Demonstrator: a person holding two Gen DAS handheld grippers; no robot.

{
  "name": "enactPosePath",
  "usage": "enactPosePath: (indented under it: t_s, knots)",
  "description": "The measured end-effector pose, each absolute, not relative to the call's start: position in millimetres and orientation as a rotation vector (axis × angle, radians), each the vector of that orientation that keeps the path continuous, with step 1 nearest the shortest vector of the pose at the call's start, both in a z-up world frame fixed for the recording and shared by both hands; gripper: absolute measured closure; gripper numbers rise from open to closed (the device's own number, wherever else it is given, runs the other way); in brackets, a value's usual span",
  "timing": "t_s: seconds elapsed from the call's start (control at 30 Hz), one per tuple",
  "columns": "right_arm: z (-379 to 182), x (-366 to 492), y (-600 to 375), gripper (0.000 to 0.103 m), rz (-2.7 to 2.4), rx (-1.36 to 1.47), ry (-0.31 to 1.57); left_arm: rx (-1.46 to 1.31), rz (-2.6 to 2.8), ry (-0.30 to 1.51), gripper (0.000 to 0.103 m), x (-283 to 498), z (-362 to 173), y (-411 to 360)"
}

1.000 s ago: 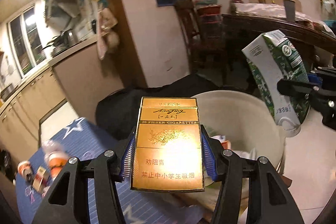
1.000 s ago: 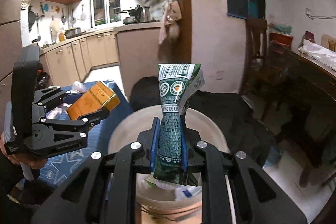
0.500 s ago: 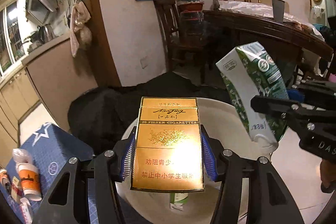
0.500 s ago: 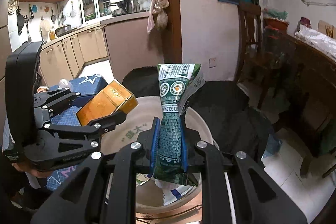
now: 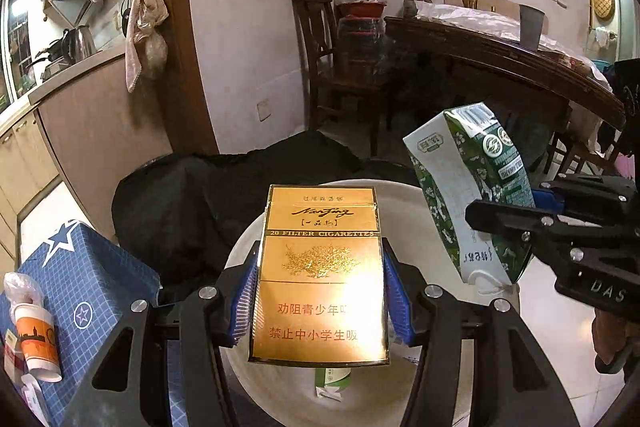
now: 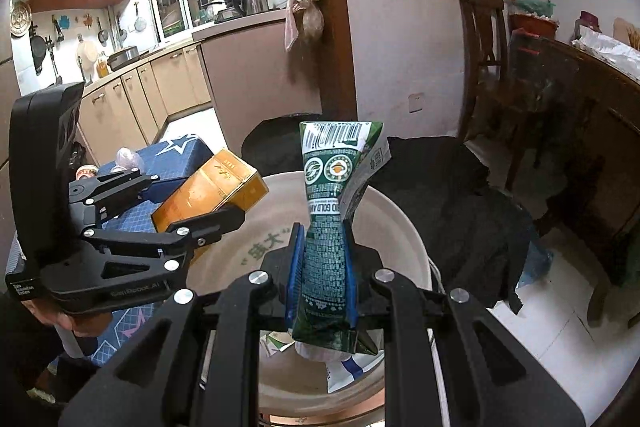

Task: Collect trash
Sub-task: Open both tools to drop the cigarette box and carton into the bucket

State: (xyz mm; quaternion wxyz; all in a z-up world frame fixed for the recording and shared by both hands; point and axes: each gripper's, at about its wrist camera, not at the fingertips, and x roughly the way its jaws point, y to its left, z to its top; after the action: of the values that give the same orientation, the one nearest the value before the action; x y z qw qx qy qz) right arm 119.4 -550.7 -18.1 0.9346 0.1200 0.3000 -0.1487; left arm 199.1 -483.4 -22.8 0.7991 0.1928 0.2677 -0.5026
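Note:
My left gripper (image 5: 320, 303) is shut on a gold cigarette pack (image 5: 320, 275) and holds it over the open white bucket (image 5: 244, 251). The pack also shows in the right wrist view (image 6: 208, 195), over the bucket's left rim. My right gripper (image 6: 320, 279) is shut on a squashed green and white milk carton (image 6: 332, 227) above the bucket (image 6: 404, 227). In the left wrist view the carton (image 5: 468, 195) hangs over the bucket's right side. Cartons and paper scraps lie inside the bucket (image 6: 344, 367).
A blue star-patterned cloth (image 5: 92, 291) covers a surface left of the bucket, with a paper cup (image 5: 38, 343) and small wrappers on it. A black bag (image 5: 208, 199) lies behind the bucket. A wooden table (image 5: 500, 67) and chair (image 5: 332, 59) stand behind.
Both grippers have moved in over the bucket, the left one swinging right from the blue cloth. Each keeps hold of its item.

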Motion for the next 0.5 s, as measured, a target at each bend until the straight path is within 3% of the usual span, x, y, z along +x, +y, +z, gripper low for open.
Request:
enactPosePath:
  t_s: [0.4,0.47,0.5]
  knots:
    - [-18.1,125.3,-554.2,0.085,-0.314,0.231,0.628,0.391,-1.085,0.519,0.045,201.9,-12.9,-490.5]
    - [-17.6,126.7,-555.5,0.072,-0.323,0.232,0.625,0.396,-1.078,0.531,0.037,205.0,-12.5,-493.2]
    - [-17.7,126.4,-556.7,0.072,-0.326,0.233,0.622,0.395,-1.071,0.529,0.036,206.5,-12.3,-493.2]
